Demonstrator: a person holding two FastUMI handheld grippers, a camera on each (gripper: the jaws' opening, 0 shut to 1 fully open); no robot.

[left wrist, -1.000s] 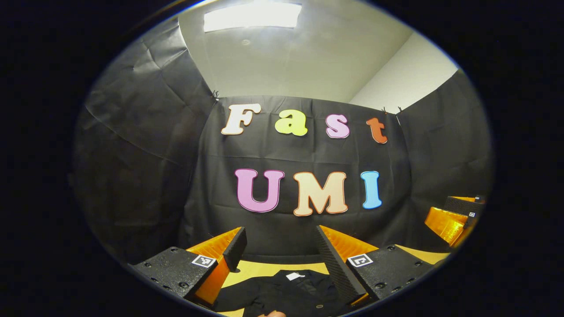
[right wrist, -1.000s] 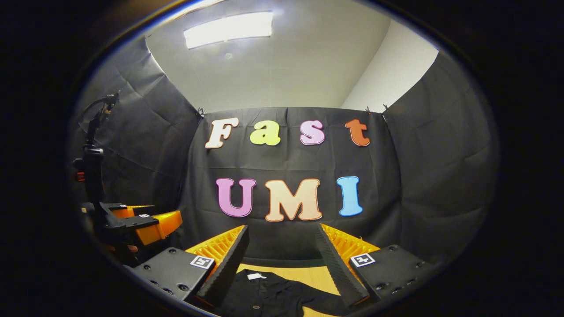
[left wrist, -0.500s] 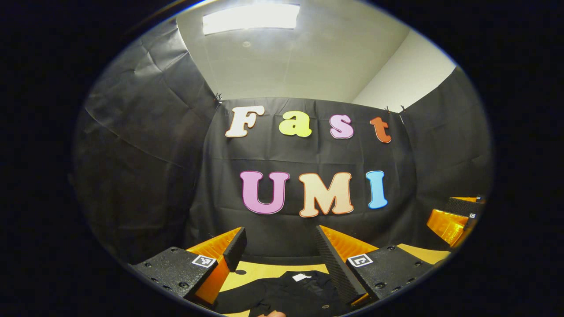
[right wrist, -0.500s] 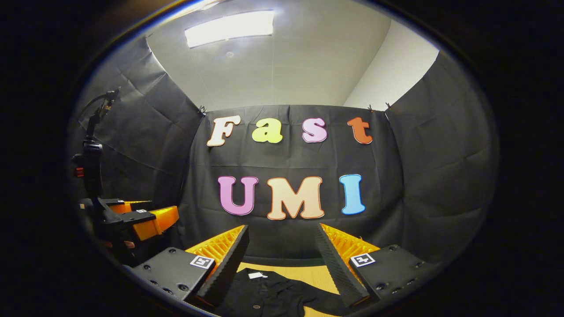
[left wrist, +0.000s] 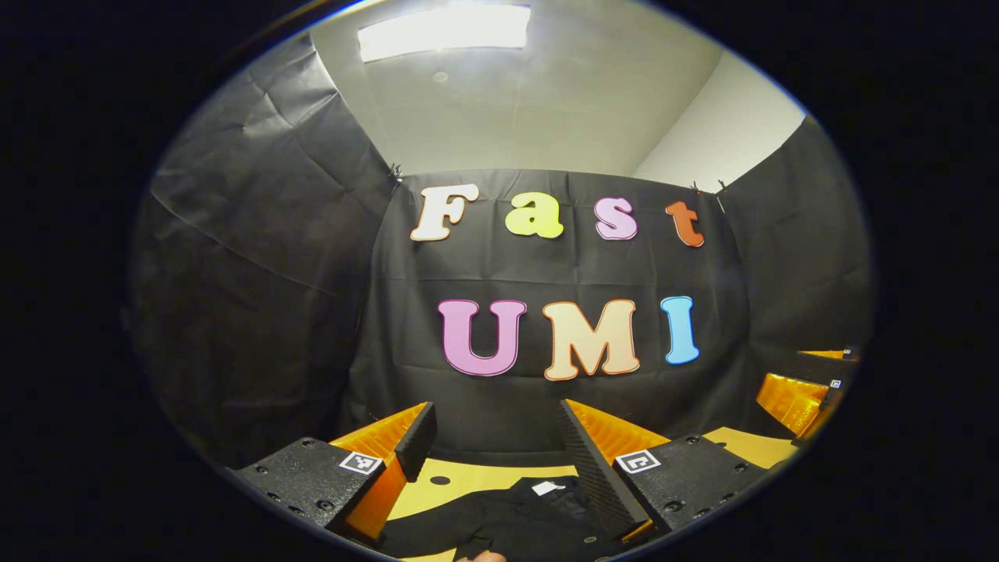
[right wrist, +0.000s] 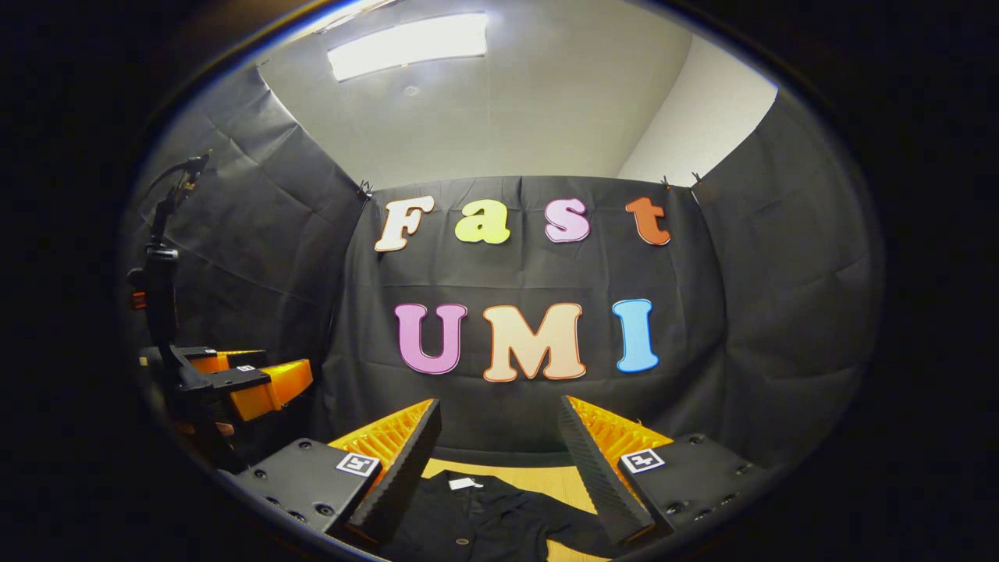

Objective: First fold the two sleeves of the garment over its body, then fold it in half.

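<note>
In the left gripper view the left gripper (left wrist: 495, 437) holds its fingers spread apart above the black garment (left wrist: 507, 519) lying on the tabletop (left wrist: 468, 478), and in the right gripper view the right gripper (right wrist: 499, 437) likewise gapes wide over the same garment (right wrist: 484, 519), holding nothing.
</note>
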